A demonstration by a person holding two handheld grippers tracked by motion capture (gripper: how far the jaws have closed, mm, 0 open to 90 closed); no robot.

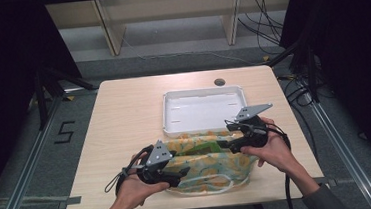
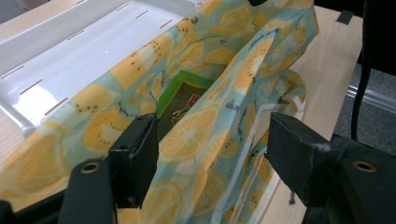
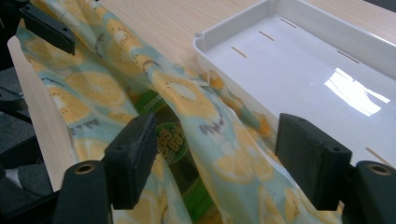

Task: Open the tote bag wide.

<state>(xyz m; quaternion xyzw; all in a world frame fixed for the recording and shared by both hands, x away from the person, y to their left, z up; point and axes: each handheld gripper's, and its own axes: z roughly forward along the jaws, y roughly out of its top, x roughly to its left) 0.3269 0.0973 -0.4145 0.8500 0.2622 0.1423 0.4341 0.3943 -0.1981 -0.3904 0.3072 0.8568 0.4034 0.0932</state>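
Note:
A cloth bag printed with orange and kiwi slices lies at the table's near edge, its mouth gaping upward. Inside it sits a green packet, which also shows as a green packet in the right gripper view. My left gripper is at the bag's left end. Its jaws stand wide apart around the bag's near wall without pressing it. My right gripper is at the bag's right end. It is open too, and the far wall runs loosely between its jaws.
A white empty tray sits just beyond the bag, its near rim touching the cloth. The wooden table has a round cable hole behind the tray. Black cables trail from both grippers over the near edge.

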